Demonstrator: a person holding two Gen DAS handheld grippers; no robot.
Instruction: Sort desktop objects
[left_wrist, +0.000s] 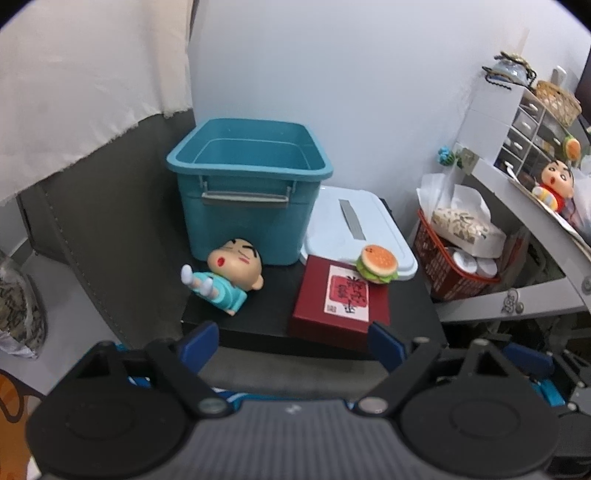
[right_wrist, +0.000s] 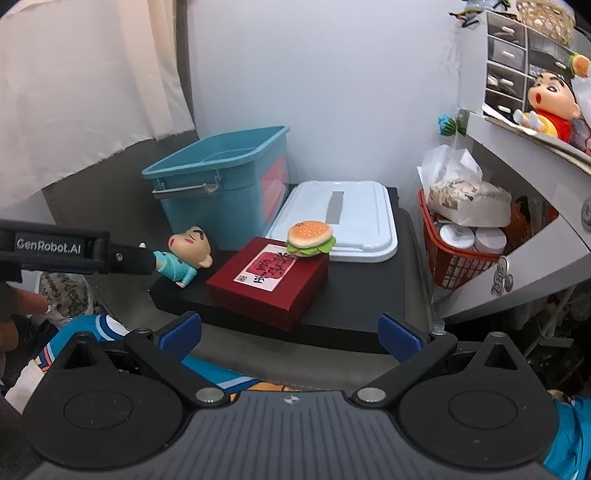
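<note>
An empty teal bin (left_wrist: 249, 184) (right_wrist: 221, 192) stands at the back of a black table (left_wrist: 266, 321) (right_wrist: 354, 299). A cartoon boy figurine (left_wrist: 225, 273) (right_wrist: 184, 258) lies in front of it. A red box (left_wrist: 341, 299) (right_wrist: 269, 280) lies to the right, with a toy hamburger (left_wrist: 376, 264) (right_wrist: 311, 237) on its far corner. The bin's white lid (left_wrist: 354, 229) (right_wrist: 340, 218) lies behind. My left gripper (left_wrist: 291, 343) is open and empty, short of the table's front edge. My right gripper (right_wrist: 291, 336) is open and empty, in front of the red box.
A red basket (left_wrist: 454, 273) (right_wrist: 461, 258) with a tissue pack and jars sits right of the table. A white shelf (left_wrist: 535, 206) (right_wrist: 524, 147) at the right holds a plush doll and small drawers. A curtain hangs at the left. The left gripper's body (right_wrist: 74, 251) reaches in from the left.
</note>
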